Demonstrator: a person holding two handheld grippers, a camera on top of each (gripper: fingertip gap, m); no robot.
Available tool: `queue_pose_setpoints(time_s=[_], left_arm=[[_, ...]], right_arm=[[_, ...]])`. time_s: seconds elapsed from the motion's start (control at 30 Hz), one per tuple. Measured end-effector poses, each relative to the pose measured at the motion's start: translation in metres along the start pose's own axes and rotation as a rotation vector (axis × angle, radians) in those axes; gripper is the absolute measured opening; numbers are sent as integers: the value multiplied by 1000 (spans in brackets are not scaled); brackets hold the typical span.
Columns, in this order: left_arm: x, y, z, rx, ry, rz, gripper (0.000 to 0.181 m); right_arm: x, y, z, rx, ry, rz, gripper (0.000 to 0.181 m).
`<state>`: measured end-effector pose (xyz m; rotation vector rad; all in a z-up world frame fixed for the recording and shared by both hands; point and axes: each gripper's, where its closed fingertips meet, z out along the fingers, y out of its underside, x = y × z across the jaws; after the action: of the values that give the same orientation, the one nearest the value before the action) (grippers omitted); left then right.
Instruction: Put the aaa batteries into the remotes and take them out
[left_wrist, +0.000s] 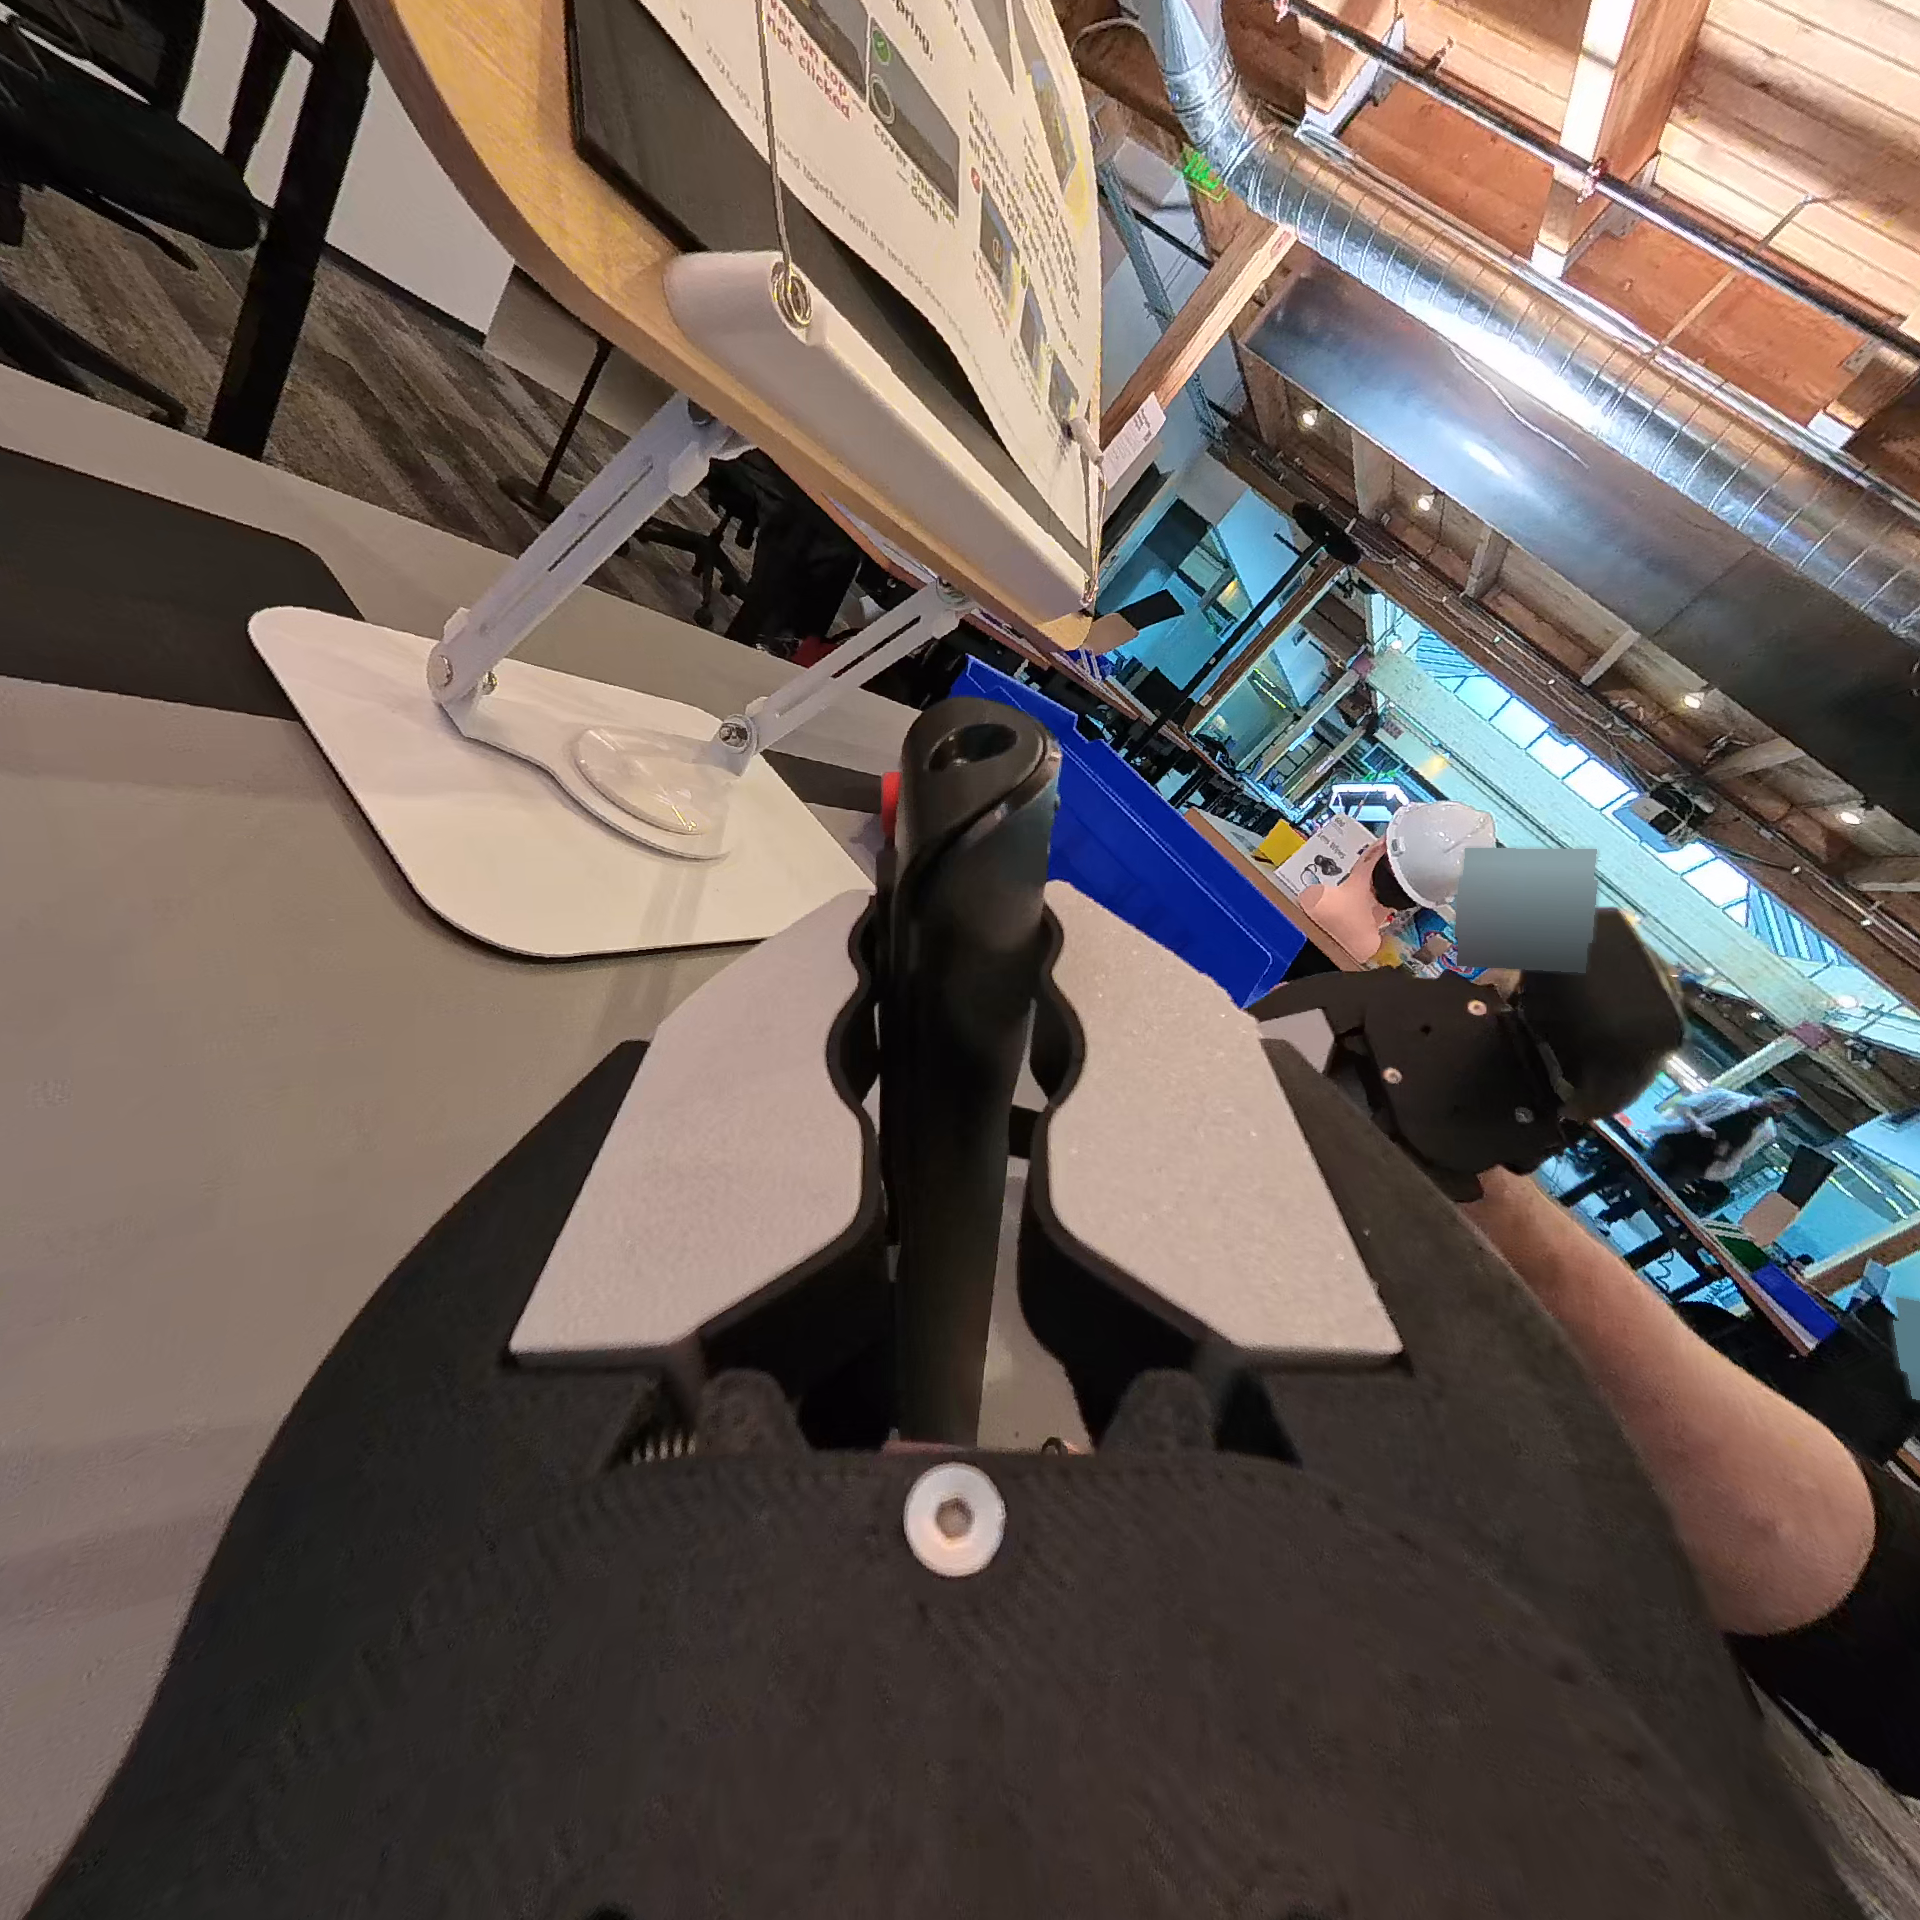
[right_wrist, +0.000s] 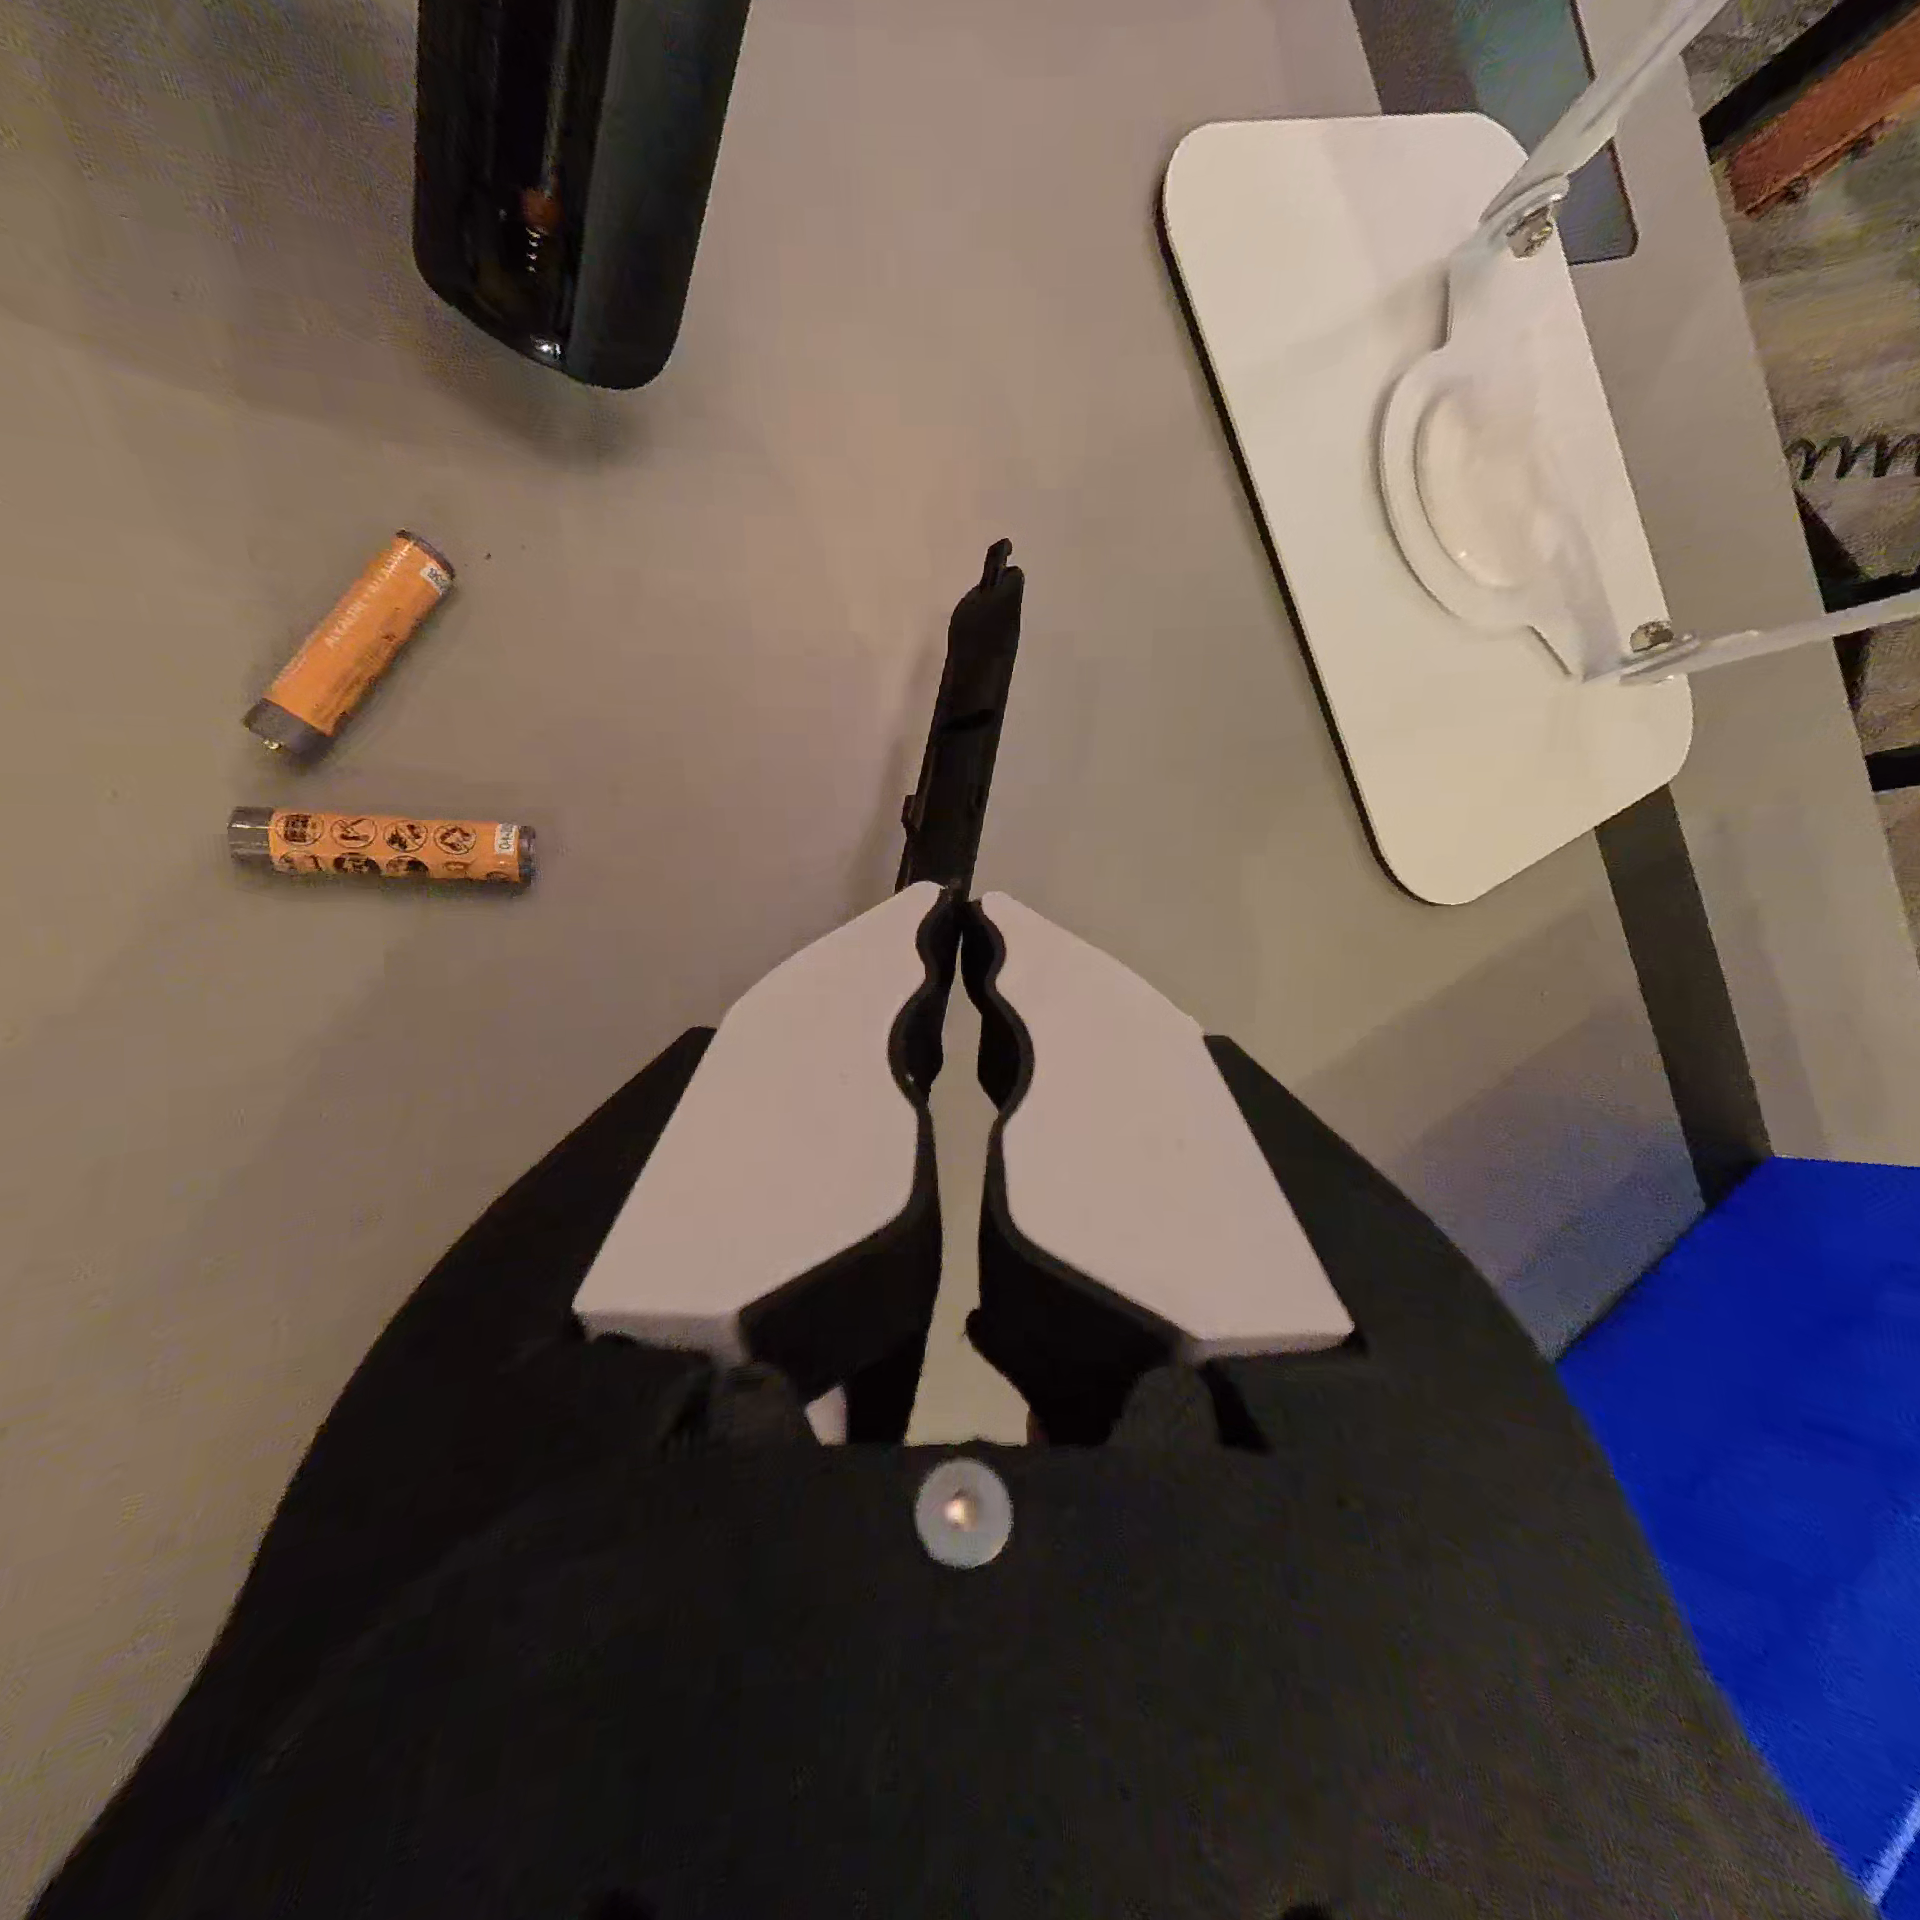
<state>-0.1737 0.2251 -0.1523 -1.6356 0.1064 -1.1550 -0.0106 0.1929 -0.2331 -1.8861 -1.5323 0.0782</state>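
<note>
1. The grey worktop carries a white stand base, with a blue bin at its edge.
2. The left gripper has its fingers clamped around a black remote, held off the worktop.
3. That remote shows an empty battery bay, spring visible.
4. The right gripper pinches the thin black battery cover edge-on.
5. Two orange AAA batteries lie loose on the worktop, well apart from the remote: they look either freshly removed or not yet inserted.
</note>
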Motion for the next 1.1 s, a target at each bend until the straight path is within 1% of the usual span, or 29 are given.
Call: queue_pose_setpoints(time_s=[0.07,0.1,0.17,0.2,0.27,0.3,0.33,0.4,0.43,0.47,0.53,0.6,0.67,0.73,0.83,0.93,0.97,1.03,1.1], left_arm=[[0,0,0,0,2,-1,25],[1,0,0,-1,4,-2,25],[1,1,0,-2,7,-3,25],[2,0,0,-1,8,-2,25],[1,-1,0,2,6,-2,25],[1,-1,0,3,6,-5,25],[0,-1,0,3,7,-9,25],[0,0,0,5,6,-41,25],[0,0,1,9,6,-64,25],[0,0,1,12,7,-80,25],[-4,3,4,11,-21,-119,25],[-7,9,7,3,-31,-149,25],[-8,13,9,-10,-37,-156,25],[-9,15,9,-14,-37,-157,25],[-12,14,8,-15,-51,-143,25],[-13,13,7,-13,-49,-148,25],[-14,13,8,-14,-48,-150,25],[-13,15,9,-18,-44,-151,25],[-12,16,10,-21,-40,-153,25]], right_arm=[[0,10,3,-31,-18,23,0],[-4,15,5,-44,-50,47,0],[-7,18,7,-15,-104,128,0],[-2,19,6,-3,-80,148,0],[6,29,2,-56,0,78,0],[5,26,0,-41,9,51,0],[4,21,-4,-6,17,29,0],[6,16,-13,5,82,-44,0],[5,9,-19,35,106,-69,0],[3,2,-25,71,120,-74,0],[2,-9,-33,92,181,-100,0],[-1,-7,-32,37,249,-200,0],[0,4,-23,-44,307,-303,0],[-7,20,-8,-134,311,-421,0],[-30,36,6,-201,235,-533,0],[-47,36,2,-168,179,-538,1],[-50,35,-2,-156,149,-501,5],[-58,30,-11,-83,16,-361,8],[-47,35,-14,-67,-111,-150,27]])
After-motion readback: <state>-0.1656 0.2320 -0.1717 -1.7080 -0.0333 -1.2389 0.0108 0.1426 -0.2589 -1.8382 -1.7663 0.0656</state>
